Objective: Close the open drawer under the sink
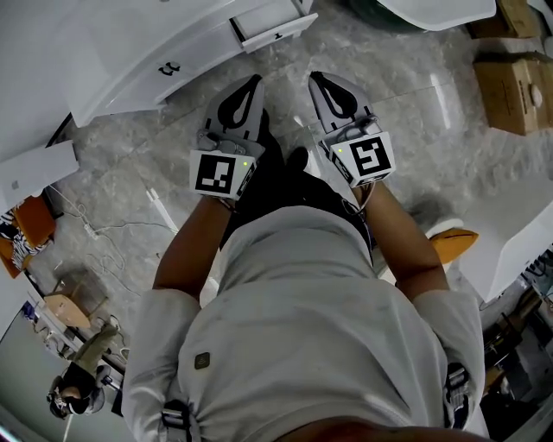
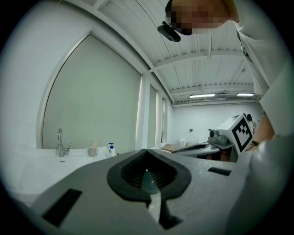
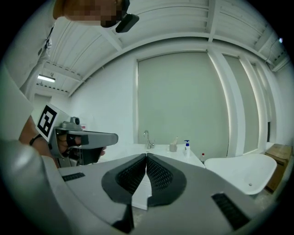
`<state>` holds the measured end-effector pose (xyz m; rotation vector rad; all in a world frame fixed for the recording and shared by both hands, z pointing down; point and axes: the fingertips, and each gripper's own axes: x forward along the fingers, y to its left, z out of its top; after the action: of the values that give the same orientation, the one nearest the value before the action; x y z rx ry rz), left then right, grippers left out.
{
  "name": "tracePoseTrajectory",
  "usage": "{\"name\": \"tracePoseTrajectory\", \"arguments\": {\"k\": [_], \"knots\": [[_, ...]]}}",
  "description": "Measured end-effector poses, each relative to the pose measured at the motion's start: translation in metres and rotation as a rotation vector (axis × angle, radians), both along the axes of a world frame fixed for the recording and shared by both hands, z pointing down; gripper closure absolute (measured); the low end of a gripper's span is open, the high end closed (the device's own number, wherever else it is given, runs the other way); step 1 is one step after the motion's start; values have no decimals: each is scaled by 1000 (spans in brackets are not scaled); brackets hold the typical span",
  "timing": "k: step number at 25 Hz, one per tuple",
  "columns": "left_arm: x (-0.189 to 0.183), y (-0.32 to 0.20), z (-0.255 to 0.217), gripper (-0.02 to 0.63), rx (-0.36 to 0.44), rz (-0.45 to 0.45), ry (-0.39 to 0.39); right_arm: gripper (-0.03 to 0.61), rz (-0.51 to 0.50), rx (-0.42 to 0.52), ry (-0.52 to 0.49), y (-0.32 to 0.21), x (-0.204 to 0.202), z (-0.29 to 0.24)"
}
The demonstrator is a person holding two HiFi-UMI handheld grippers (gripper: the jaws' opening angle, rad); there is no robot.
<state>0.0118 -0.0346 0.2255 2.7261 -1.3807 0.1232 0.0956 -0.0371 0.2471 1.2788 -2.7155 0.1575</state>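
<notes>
In the head view the white vanity cabinet (image 1: 130, 52) runs along the top left, and its open drawer (image 1: 275, 26) sticks out over the marble floor. Both grippers are held side by side in front of the person, pointing toward the drawer and short of it. My left gripper (image 1: 253, 84) is shut with nothing between its fingers; in the left gripper view its tips (image 2: 147, 151) meet. My right gripper (image 1: 318, 79) is shut too and holds nothing, its tips (image 3: 146, 156) touching. The sink top with faucet (image 3: 147, 139), cup (image 3: 173, 147) and soap bottle (image 3: 187, 148) lies ahead.
A white bathtub (image 3: 243, 167) stands to the right of the vanity. Cardboard boxes (image 1: 514, 82) sit at the far right. A cable (image 1: 95, 229) trails over the floor at the left. Another person (image 1: 82, 380) stands at the lower left.
</notes>
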Motion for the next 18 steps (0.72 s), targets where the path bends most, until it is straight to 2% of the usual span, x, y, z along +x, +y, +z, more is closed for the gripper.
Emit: {"name": "tracePoseTrajectory", "arguments": {"k": [6,11,18], "knots": [[-9,-31,35,604,-48,-13,-16,554,14,-18,-6,-37,-8,39],[-18,-63,83,604,-82,-24,-41,549,36,-37,-15,-71,-12,83],[-24,-96,150,604,-139,-25,-39,491,28,-102,9,-112,-21,165]]}}
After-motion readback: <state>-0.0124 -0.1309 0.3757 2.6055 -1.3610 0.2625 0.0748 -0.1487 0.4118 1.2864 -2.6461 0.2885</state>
